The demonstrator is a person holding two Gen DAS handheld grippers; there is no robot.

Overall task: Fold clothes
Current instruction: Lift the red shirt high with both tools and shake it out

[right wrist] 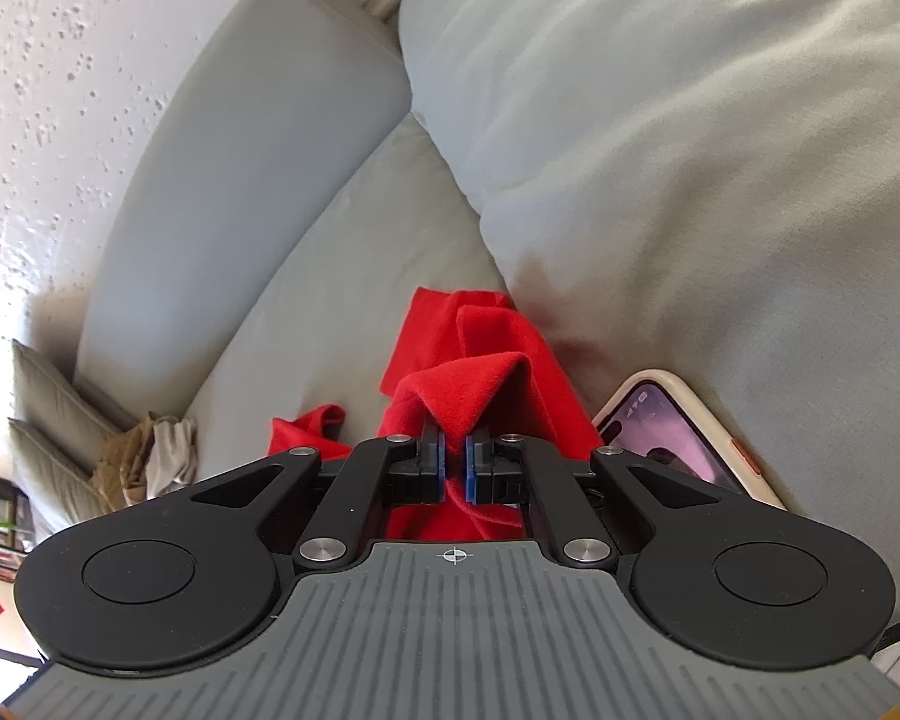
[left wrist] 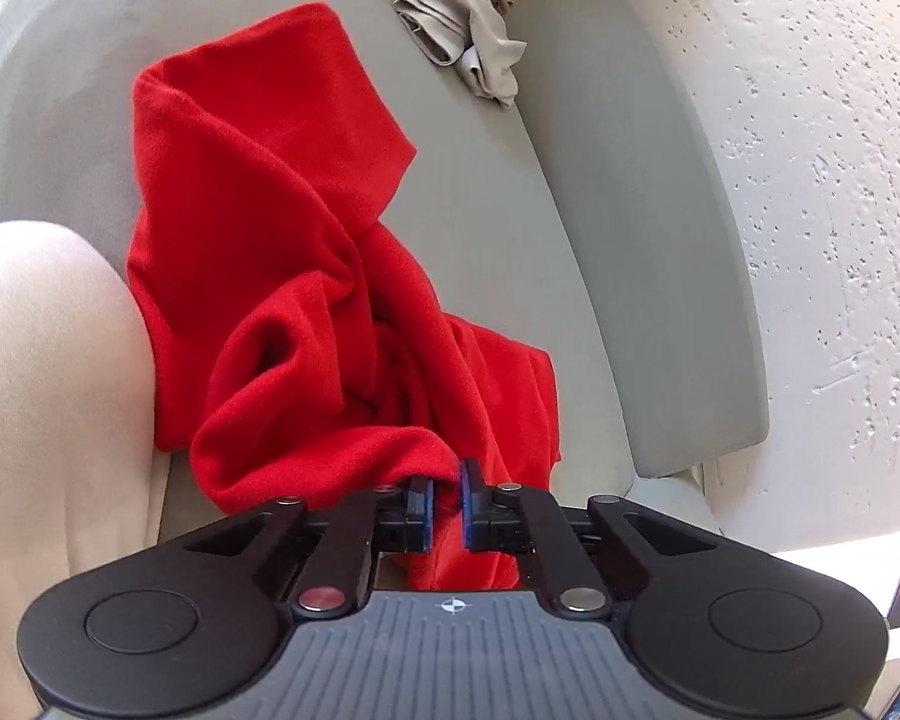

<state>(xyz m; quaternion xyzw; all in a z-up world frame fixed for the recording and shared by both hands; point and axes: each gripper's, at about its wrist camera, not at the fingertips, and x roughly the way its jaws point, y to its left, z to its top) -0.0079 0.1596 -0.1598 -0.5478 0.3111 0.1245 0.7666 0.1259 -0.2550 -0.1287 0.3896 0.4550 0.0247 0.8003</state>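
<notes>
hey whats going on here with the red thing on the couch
A person with a handheld gripper in each hand is working on a red garment spread in a rumpled heap on a grey sofa. The left gripper and the right gripper are each shut on a bit of its fabric. It isn't folded yet. A beige pile of clothes waits further along the seat, and a phone lies by the right gripper.

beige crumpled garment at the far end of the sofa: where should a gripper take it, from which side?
Judging from the left wrist view: the beige garment is bunched on the sofa seat. Its banded hem loop stands up on the near side, so pinch that raised edge, coming from above on the seat side. The backrest cushion crowds the other flank.
</notes>
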